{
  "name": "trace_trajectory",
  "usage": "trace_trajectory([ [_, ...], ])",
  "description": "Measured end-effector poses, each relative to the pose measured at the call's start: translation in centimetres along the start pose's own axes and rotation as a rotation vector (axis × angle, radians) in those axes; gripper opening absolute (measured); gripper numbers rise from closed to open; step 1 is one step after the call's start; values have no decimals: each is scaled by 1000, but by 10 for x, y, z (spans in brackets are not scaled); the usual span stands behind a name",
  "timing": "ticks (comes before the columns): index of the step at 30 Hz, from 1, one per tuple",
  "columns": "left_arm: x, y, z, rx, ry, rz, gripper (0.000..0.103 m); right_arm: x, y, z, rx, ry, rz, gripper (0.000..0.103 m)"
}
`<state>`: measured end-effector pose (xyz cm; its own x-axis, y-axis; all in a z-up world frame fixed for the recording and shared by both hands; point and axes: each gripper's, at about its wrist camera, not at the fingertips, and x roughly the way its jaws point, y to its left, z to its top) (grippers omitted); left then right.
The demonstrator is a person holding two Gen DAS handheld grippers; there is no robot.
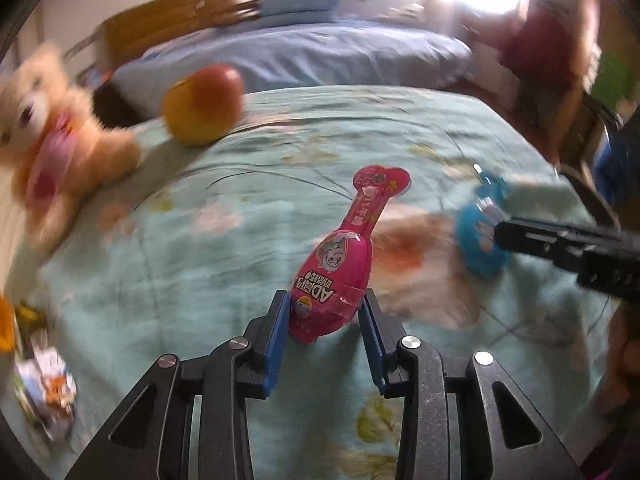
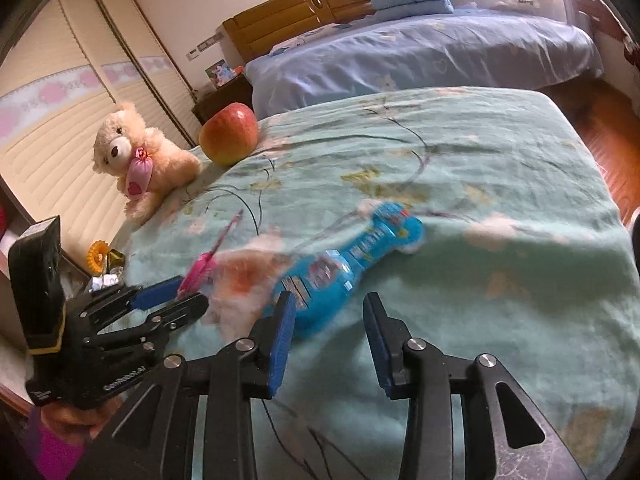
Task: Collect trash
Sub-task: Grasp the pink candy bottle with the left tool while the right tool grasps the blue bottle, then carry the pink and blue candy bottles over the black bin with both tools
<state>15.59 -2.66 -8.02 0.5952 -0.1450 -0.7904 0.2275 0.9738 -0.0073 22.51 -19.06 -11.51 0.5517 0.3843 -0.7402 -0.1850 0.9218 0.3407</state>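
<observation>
Between the blue pads of the left gripper (image 1: 325,312) sits the fat end of the pink wrapper (image 1: 343,264), clamped, its neck pointing away over the green blanket (image 1: 200,240). Right of that wrapper, the right gripper (image 2: 330,312) stands apart around the blue wrapper (image 2: 340,272), left pad touching, right pad clear. Blur smears the blue label; the pink one reads "AD", upside down.

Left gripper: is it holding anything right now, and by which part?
Yes: the left gripper holds the pink candy package, its pads clamped on either side of the wide egg-shaped end; the narrow end sticks out forward.
</observation>
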Motion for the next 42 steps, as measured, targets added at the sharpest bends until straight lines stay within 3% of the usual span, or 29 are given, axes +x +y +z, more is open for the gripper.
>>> trace_trajectory([
  [2,-5,5,0,-38,-22,11,40,8,3,6,0,1,1,38],
  [6,-11,3,-3,-17,-67,33,56,20,13,10,-18,12,4,48],
  [11,2,-4,-6,34,-46,20,56,27,19,11,-55,16,-4,49],
  [13,7,-5,-5,43,-24,21,53,27,19,11,-71,20,-9,48],
  [14,8,-5,-5,43,-16,19,40,27,20,10,-81,21,-17,47],
  [18,6,-3,-4,25,-23,18,37,23,27,7,-125,23,-30,45],
  [19,5,-3,-4,19,-25,20,37,21,27,6,-122,20,-24,28],
  [20,3,-4,-5,11,-28,15,36,16,24,6,-110,-2,-6,19],
  [21,1,-5,-5,2,-30,5,36,12,22,7,-94,-8,10,17],
  [31,-18,-18,-5,-63,-69,-52,34,-20,-3,3,-37,-31,21,14],
  [42,-17,-63,-1,-50,-59,-104,31,-61,-37,-10,25,-93,-21,14],
])
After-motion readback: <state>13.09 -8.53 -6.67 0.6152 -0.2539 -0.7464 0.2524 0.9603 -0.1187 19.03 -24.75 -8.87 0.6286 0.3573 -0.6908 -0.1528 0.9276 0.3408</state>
